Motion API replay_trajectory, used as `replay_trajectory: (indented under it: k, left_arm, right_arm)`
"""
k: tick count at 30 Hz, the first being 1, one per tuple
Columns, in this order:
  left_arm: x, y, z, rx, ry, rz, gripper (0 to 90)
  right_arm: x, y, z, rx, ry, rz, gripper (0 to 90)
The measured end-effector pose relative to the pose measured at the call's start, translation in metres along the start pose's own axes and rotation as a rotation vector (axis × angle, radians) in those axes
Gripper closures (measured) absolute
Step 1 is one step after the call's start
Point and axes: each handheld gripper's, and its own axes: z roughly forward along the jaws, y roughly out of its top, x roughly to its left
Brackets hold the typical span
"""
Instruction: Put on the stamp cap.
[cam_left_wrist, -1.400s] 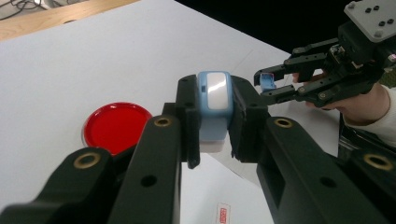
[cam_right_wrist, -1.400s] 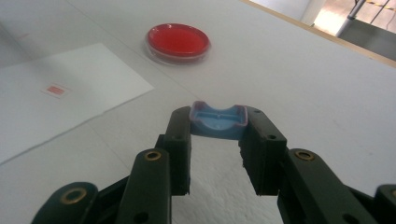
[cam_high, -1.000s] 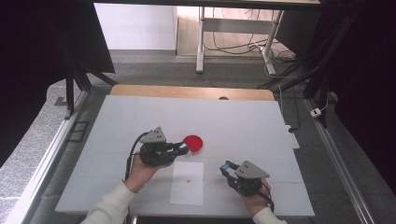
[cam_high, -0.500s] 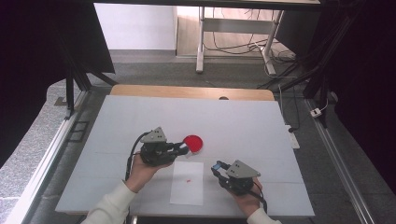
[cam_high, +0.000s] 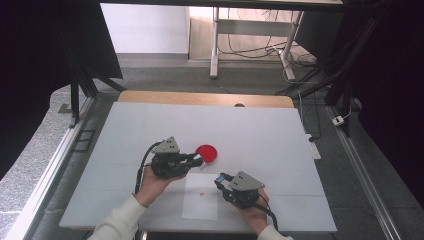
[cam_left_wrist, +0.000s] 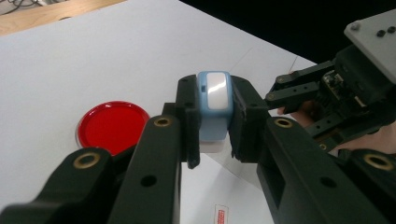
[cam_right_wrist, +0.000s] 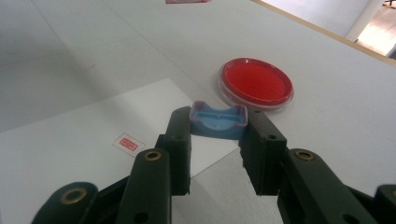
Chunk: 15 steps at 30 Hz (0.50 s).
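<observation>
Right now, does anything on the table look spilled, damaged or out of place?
Nothing stands out. The red dish sits flat, the paper sheet lies square, and each gripper, left and right, holds a small blue part cleanly.

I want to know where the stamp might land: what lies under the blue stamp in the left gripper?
Under the blue stamp, held in the left gripper, lies the white sheet's edge on the table. Its underside is hidden.

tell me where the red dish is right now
In the high view the red dish lies on the white table, just beyond the left tool and the paper sheet.
</observation>
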Motion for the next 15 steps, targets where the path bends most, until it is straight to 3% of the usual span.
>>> replay_trajectory:
  k: [15]
  left_arm:
    - [-0.007, 0.002, 0.005, -0.012, -0.030, -0.023, 74.8]
  right_arm:
    - [0.006, 0.007, 0.016, -0.008, -0.005, -0.004, 64.6]
